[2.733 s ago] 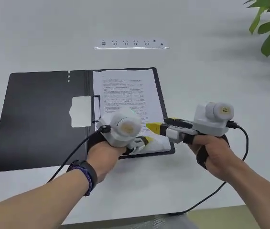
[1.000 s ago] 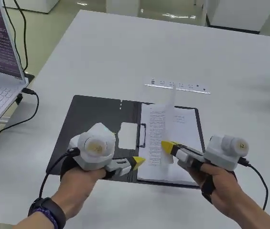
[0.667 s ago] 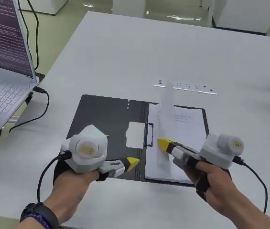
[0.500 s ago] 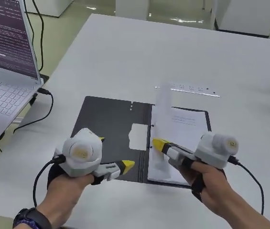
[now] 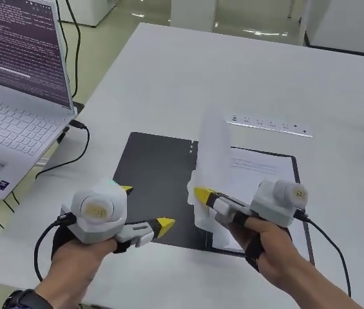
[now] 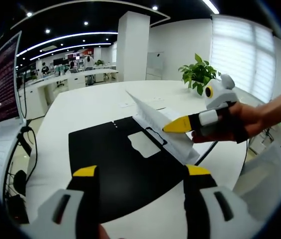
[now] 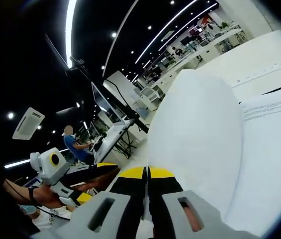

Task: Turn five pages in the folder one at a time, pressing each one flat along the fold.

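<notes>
Higher now, the page (image 5: 212, 151) pinched in our right gripper (image 5: 198, 193) screens the folder (image 5: 153, 170); our left gripper (image 5: 145, 206) gapes; the right gripper view adds a seated person (image 7: 75, 142).

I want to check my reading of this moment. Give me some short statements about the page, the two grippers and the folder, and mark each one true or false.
1. The right gripper is shut on a page, which stands lifted above the stack. True.
2. The left gripper is clamped on the folder. False: its jaws stand wide open and hold nothing.
3. The folder lies open on the table, its black inner cover showing. True.
4. In the head view, a laptop stands to the right of the folder. False: it stands to the left, with its screen lit.
</notes>
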